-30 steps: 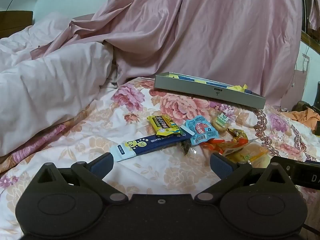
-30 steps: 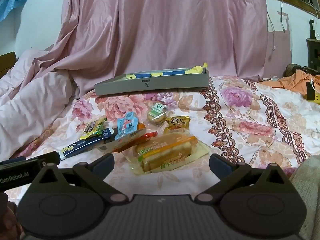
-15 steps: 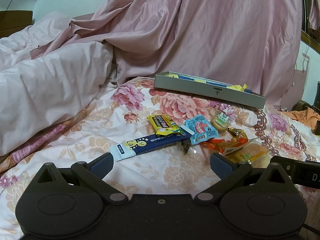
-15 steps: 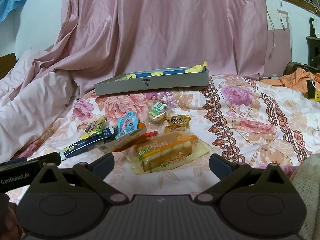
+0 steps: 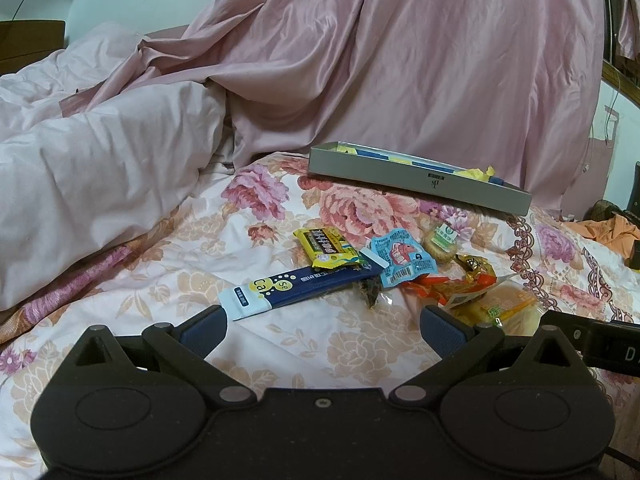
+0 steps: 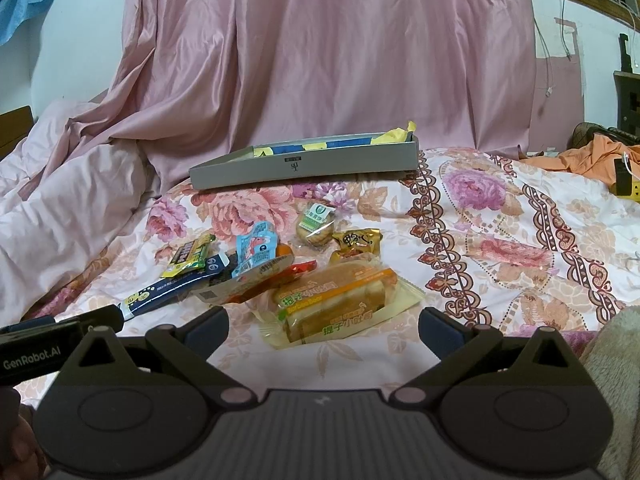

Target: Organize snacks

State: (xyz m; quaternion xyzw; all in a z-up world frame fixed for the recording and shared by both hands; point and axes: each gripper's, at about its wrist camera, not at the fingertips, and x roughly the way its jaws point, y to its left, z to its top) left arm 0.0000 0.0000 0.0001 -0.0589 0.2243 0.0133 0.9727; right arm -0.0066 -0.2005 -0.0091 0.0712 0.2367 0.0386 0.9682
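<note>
Several snack packets lie heaped just in front of the grey box (image 6: 304, 166) on the floral bedspread (image 6: 500, 240), none inside yet. Both the left gripper (image 5: 322, 320) and right gripper (image 6: 322, 320) hover with jaws spread wide, holding nothing. The bread pack (image 6: 336, 300), nearest the right gripper, overlaps the orange wrapper (image 6: 280, 274); a grab could drag both. The box's contents are mostly hidden behind its wall.

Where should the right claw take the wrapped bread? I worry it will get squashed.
Probably across the short width of the bread pack, at the flat wrapper edge nearest the open right claw. It lies flat and slanted on the bedspread, near end unobstructed; other snacks crowd its left side, so come from straight ahead.
</note>
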